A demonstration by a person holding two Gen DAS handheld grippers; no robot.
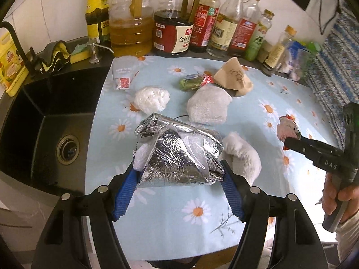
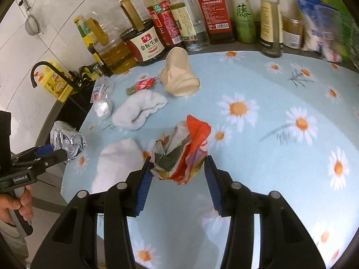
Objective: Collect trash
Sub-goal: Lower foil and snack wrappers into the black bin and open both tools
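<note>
My left gripper [image 1: 179, 172] is shut on a crumpled silver foil bag [image 1: 177, 154], lifted above the daisy-print counter mat [image 1: 202, 224]; the same foil bag [image 2: 67, 139] shows at the left in the right wrist view. My right gripper [image 2: 177, 168] is shut on a crumpled red and white wrapper [image 2: 181, 150], held above the mat [image 2: 269, 157]. In the left wrist view that wrapper [image 1: 287, 130] hangs at the right gripper's tip. On the mat lie a white plastic wad [image 1: 151, 99], a green and red wrapper [image 1: 195, 81] and a clear packet [image 1: 122, 74].
Two grey cloths [image 1: 208, 105] [image 1: 242, 154] and a beige sock [image 1: 233, 76] lie on the mat. Oil and sauce bottles [image 1: 175, 31] line the back wall. A black sink [image 1: 51, 130] sits to the left. A hand [image 1: 341, 197] holds the right gripper's handle.
</note>
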